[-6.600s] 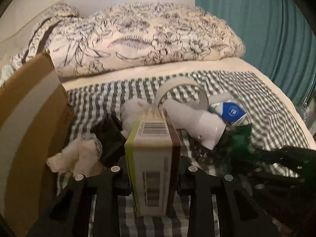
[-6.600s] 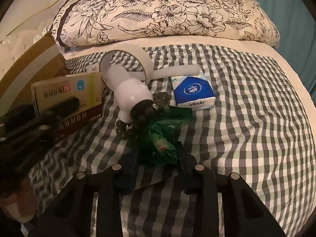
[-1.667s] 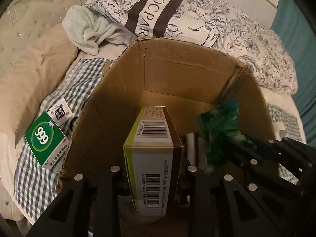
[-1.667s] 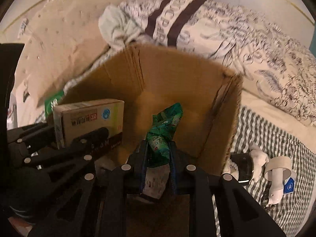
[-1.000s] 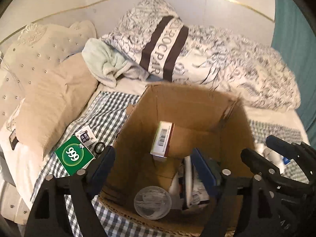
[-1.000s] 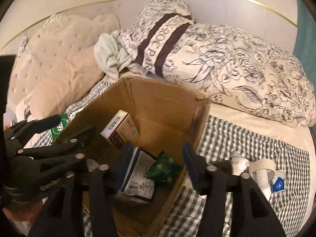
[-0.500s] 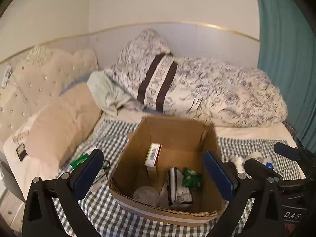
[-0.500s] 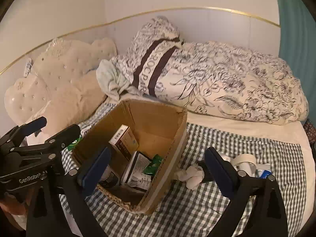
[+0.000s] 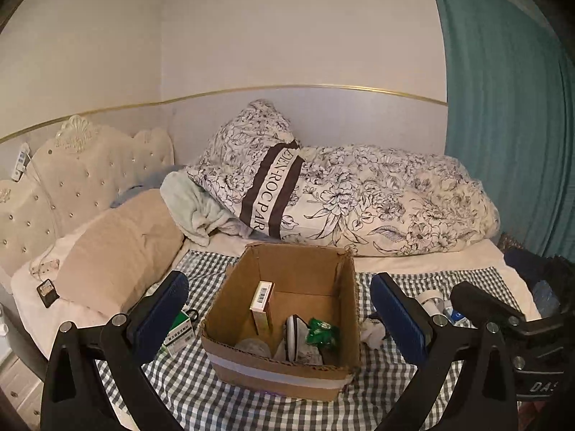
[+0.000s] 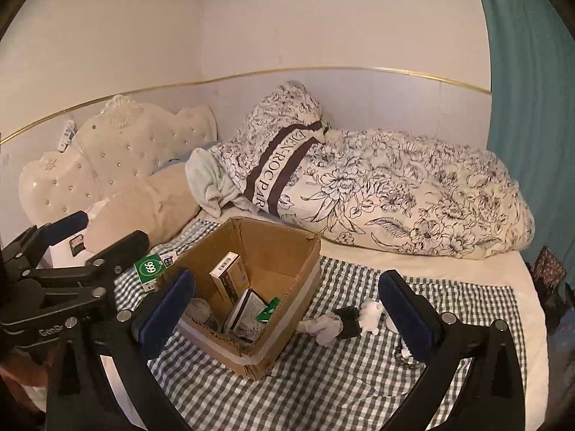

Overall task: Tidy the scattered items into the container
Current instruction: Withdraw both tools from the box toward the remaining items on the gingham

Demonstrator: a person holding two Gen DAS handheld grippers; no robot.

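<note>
Above the cardboard box (image 9: 284, 373) on the bed's checked blanket (image 10: 345, 391), I have both grippers hanging free with nothing in them. My left gripper (image 9: 284, 318) is spread wide, its blue pads framing the box from either side in its own view. The right gripper (image 10: 287, 314) has just been opening and is now spread just as wide, with nothing between its jaws.

Inside the box, a tall carton (image 9: 261, 305) with a barcode stands upright near the middle. To its right a flatter dark-edged package (image 10: 246, 310) leans on edge, and a green packet (image 9: 321, 334) lies beside that against the right wall. A clear round lid or cup (image 9: 251, 348) sits near the front wall. The box's rim is open all round, its flaps standing straight up, and the front wall carries a band of pale tape.

To the left of the box, just off its corner, a green and white carton (image 10: 149, 269) lies flat on the blanket. To the right of the box, close to its wall, are crumpled white tissue (image 10: 325, 327), a small dark item (image 10: 346, 318) and a white plush piece (image 10: 370, 314); further right a white cylinder (image 9: 429, 298) shows past my pad. Behind the box, the floral duvet (image 10: 413, 194) runs along the wall, leaving a bare strip of sheet between. In front of the box the blanket lies open.
</note>
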